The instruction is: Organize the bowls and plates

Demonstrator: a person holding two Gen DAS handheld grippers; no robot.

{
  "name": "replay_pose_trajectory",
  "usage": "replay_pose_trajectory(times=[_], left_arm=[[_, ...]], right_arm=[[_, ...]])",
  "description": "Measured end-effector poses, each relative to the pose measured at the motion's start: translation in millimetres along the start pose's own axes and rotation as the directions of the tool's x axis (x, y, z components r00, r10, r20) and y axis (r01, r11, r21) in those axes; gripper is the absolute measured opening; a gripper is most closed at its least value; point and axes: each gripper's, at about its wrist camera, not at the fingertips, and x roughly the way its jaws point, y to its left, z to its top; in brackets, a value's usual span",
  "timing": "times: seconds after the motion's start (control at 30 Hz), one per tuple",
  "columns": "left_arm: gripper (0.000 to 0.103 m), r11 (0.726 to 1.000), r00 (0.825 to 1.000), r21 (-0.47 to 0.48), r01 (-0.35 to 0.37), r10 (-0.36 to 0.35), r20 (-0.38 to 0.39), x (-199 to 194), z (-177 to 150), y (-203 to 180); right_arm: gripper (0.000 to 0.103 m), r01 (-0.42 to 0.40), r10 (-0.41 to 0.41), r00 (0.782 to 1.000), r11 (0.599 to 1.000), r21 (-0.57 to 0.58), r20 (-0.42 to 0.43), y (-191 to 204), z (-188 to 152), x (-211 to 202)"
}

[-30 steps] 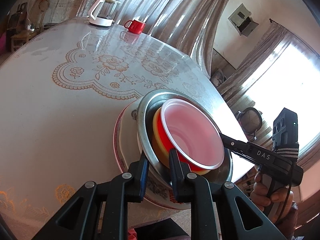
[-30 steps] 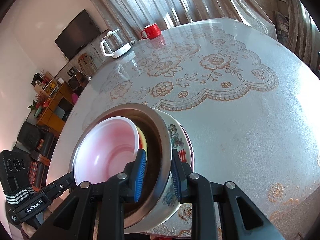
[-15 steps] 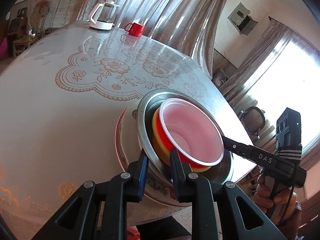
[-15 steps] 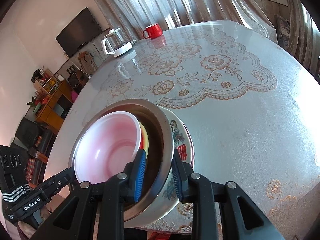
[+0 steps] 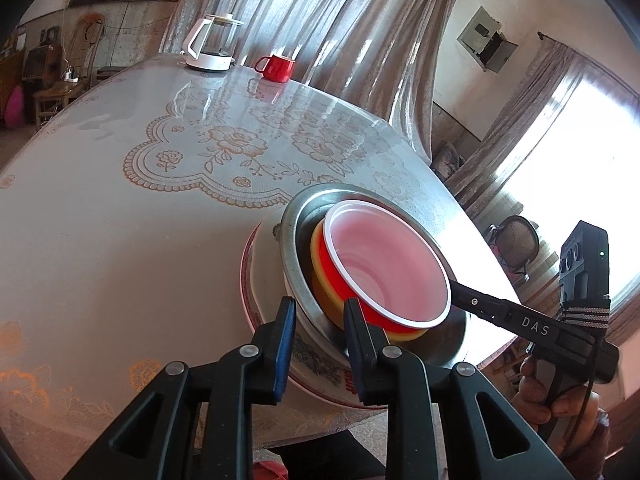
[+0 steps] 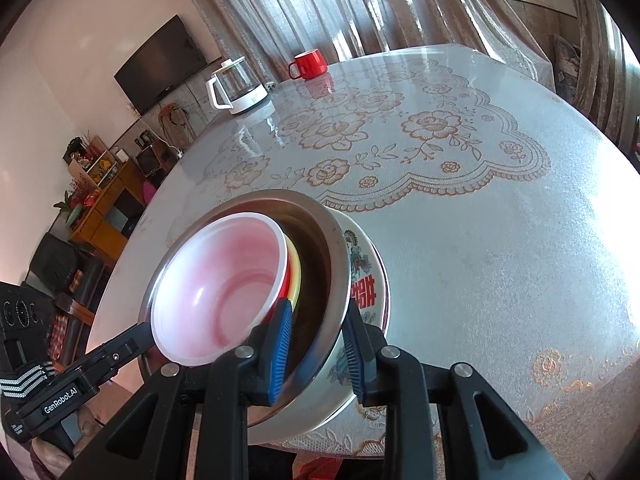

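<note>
Left wrist view: we are seeing our left gripper point(image 5: 318, 322), jaws just easing apart, straddling the steel bowl point(image 5: 294, 256) rim of a nested stack at the table point(image 5: 100, 240) edge. Right wrist view: our right gripper point(image 6: 318, 342) is clamping that rim; the floral bowl point(image 6: 362, 276) underneath is mostly hidden.

A round table point(image 6: 500, 240) under a glossy lace-patterned cover fills most of both views, and it carries a glass kettle point(image 6: 236, 86) beside a red mug point(image 6: 310, 65) at its far edge, in front of long shiny grey-beige curtains point(image 6: 360, 4). A dark flat screen point(image 6: 160, 62) hangs on the pale wall above a wooden cabinet point(image 6: 108, 204) crowded with small items. Strong daylight enters through a curtained window point(image 5: 560, 184), with an open wall box point(image 5: 486, 42) above it.
</note>
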Motion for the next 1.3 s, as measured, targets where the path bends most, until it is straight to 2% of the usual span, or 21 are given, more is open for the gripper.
replay_pose_trajectory(times=[0.27,0.37,0.4,0.63,0.83,0.97,1.0,1.07,1.3], left_arm=[[0.033,0.998,0.997,0.006,-0.062,0.062,0.043,-12,-4,0],[0.036,0.994,0.992,0.005,-0.112,0.112,0.066,-17,-5,2],[0.038,0.991,0.988,-0.003,-0.133,0.133,0.072,-18,-6,3],[0.038,0.963,0.956,-0.021,-0.27,0.271,0.113,-22,-10,10],[0.043,0.938,0.927,-0.032,-0.345,0.346,0.144,-23,-11,13],[0.047,0.926,0.91,-0.012,-0.377,0.373,0.181,-26,-13,7],[0.051,0.924,0.907,-0.005,-0.381,0.375,0.19,-26,-13,6],[0.056,0.923,0.905,0.005,-0.384,0.375,0.201,-27,-13,3],[0.058,0.919,0.898,0.013,-0.395,0.383,0.216,-29,-13,0]], right_arm=[[0.031,0.022,-0.021,0.999,1.0,-0.017,0.026,5,-2,-8],[0.032,0.037,-0.036,0.998,0.999,-0.023,0.047,7,-2,-13],[0.033,0.044,-0.043,0.998,0.999,-0.026,0.055,8,-2,-15],[0.033,0.1,-0.091,0.987,0.993,-0.061,0.134,23,-5,-31],[0.037,0.191,-0.173,0.96,0.98,-0.062,0.219,35,-12,-40],[0.038,0.235,-0.208,0.947,0.969,-0.083,0.246,47,-19,-35],[0.038,0.241,-0.212,0.944,0.967,-0.087,0.252,50,-20,-34],[0.039,0.255,-0.222,0.938,0.962,-0.094,0.267,56,-23,-33],[0.039,0.282,-0.235,0.927,0.95,-0.133,0.292,68,-26,-30]])
